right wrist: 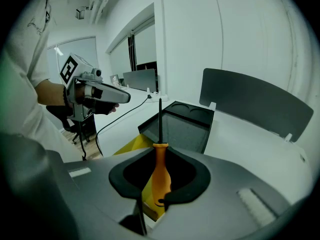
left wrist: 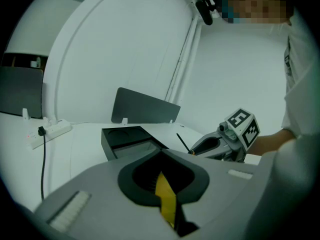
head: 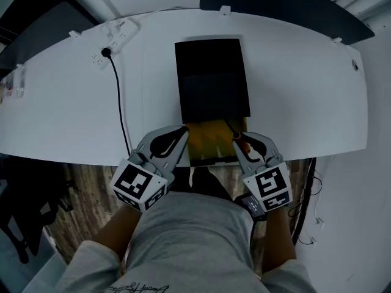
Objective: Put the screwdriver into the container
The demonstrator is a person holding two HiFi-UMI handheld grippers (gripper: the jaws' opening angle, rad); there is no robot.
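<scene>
An open black container (head: 211, 84) lies on the white table (head: 305, 90), with a yellow flap (head: 211, 142) sticking out at its near end. My right gripper (head: 237, 138) is shut on the orange handle of the screwdriver (right wrist: 160, 176). Its dark shaft (right wrist: 160, 119) points toward the container (right wrist: 185, 129), just short of the near edge. My left gripper (head: 181, 137) sits at the flap's left side. In the left gripper view a strip of the yellow flap (left wrist: 166, 199) stands pinched between the jaws. That view also has the container (left wrist: 125, 139) ahead and the right gripper (left wrist: 200, 146) to its right.
A white power strip (head: 116, 41) lies at the back left, and its black cable (head: 120, 108) runs over the table's near edge. A dark panel (head: 281, 5) stands behind the table. A black chair (head: 24, 218) is on the wooden floor at the left.
</scene>
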